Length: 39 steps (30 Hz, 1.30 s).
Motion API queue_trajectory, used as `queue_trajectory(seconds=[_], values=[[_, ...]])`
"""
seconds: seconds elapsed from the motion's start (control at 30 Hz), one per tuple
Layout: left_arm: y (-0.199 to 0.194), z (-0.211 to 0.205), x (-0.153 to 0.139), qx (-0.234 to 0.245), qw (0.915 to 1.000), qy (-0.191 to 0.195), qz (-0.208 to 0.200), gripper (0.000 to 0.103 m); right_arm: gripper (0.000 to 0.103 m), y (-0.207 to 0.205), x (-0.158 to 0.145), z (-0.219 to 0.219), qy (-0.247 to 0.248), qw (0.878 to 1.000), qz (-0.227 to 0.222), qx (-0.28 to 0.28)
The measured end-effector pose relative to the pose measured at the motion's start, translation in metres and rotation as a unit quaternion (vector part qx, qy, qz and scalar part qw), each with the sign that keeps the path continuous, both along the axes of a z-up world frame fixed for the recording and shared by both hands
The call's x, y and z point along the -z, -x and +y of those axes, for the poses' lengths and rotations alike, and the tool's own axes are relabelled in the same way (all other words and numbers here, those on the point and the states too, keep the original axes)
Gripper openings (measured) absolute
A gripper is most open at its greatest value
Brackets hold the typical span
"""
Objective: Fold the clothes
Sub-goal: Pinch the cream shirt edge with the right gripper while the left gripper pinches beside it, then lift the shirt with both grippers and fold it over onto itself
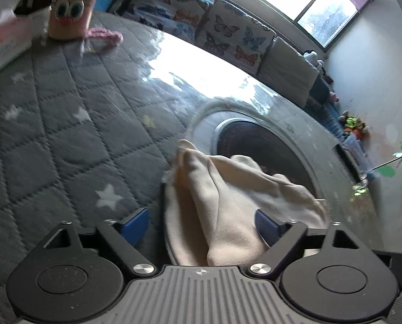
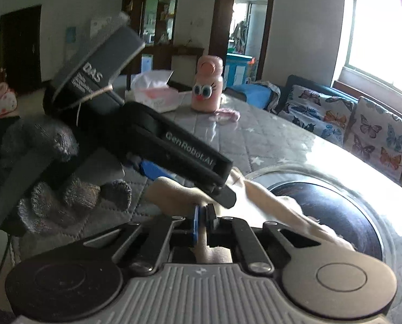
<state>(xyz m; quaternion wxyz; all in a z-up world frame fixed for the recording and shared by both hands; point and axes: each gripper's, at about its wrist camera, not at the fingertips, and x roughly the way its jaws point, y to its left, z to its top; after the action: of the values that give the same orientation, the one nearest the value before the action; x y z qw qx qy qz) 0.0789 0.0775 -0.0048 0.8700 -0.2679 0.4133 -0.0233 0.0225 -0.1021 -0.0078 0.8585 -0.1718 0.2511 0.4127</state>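
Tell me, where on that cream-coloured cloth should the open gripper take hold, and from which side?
Probably the raised fold of the cream cloth, which stands up as a ridge between the left gripper's spread blue pads. Coming straight forward along the quilted table cover and shutting across that ridge looks simplest. The right gripper already pinches the cloth close by, so a hold a little apart from it would help stretch the fabric.

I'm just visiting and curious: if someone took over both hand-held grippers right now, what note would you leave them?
Left hand-held gripper: open, the beige garment lying between its blue pads, not clamped.
Right hand-held gripper: shut on the beige garment, pinching a fold.
The garment is bunched, part lifted, over the quilted grey table cover beside the round dark inset.
Done: one grasp taken. No neat fold visible yet.
Left: grip with the left, spread it flat, then fold.
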Motion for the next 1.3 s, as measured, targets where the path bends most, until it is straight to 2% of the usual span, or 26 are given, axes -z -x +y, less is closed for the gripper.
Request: queue_trajectory(seconds=[0.03,0.2,0.23,0.3,0.43,0.57,0.63,0.83,0.97,1.03,1.23,1.3], values=[[-0.001,0.0,0.0,-0.001,1.0,0.006,0.001,0.076,0.004,-0.001,-0.001,-0.002,-0.002,1.0,0.002,0.0],[-0.003,0.002,0.003,-0.017,0.9992,0.034,0.008,0.057,0.004,0.002,-0.003,-0.009,-0.012,1.0,0.007,-0.001],[-0.004,0.003,0.004,-0.021,0.999,0.039,0.009,0.045,0.004,0.003,-0.002,-0.011,-0.013,1.0,0.008,-0.002],[-0.004,0.006,0.007,-0.028,0.9981,0.052,0.016,0.035,0.004,0.0,0.0,-0.012,-0.015,1.0,0.013,-0.002],[-0.003,0.01,0.008,-0.035,0.9977,0.055,0.017,0.028,0.01,-0.003,-0.003,-0.023,-0.028,0.999,0.02,0.011],[-0.002,0.009,0.008,-0.033,0.9982,0.049,0.014,0.024,0.021,-0.011,-0.005,-0.047,-0.038,0.998,0.025,0.052],[-0.001,0.007,0.008,-0.03,0.9986,0.042,0.012,0.024,0.032,-0.021,-0.001,-0.063,-0.041,0.995,0.035,0.086],[0.0,0.004,0.006,-0.025,0.9993,0.028,0.006,0.023,0.042,-0.059,0.015,-0.116,-0.042,0.976,0.057,0.204],[-0.001,0.001,0.006,-0.022,0.9996,0.019,0.004,0.023,0.044,-0.08,0.028,-0.143,-0.044,0.962,0.075,0.259],[-0.001,-0.001,0.006,-0.019,0.9997,0.014,0.003,0.023,0.048,-0.088,0.034,-0.153,-0.052,0.956,0.085,0.277],[-0.003,-0.006,0.005,-0.012,0.9999,-0.003,-0.001,0.024,0.048,-0.098,0.049,-0.172,-0.088,0.943,0.121,0.297],[-0.003,-0.007,0.005,-0.01,0.9999,-0.008,-0.003,0.024,0.043,-0.099,0.051,-0.173,-0.094,0.943,0.124,0.294]])
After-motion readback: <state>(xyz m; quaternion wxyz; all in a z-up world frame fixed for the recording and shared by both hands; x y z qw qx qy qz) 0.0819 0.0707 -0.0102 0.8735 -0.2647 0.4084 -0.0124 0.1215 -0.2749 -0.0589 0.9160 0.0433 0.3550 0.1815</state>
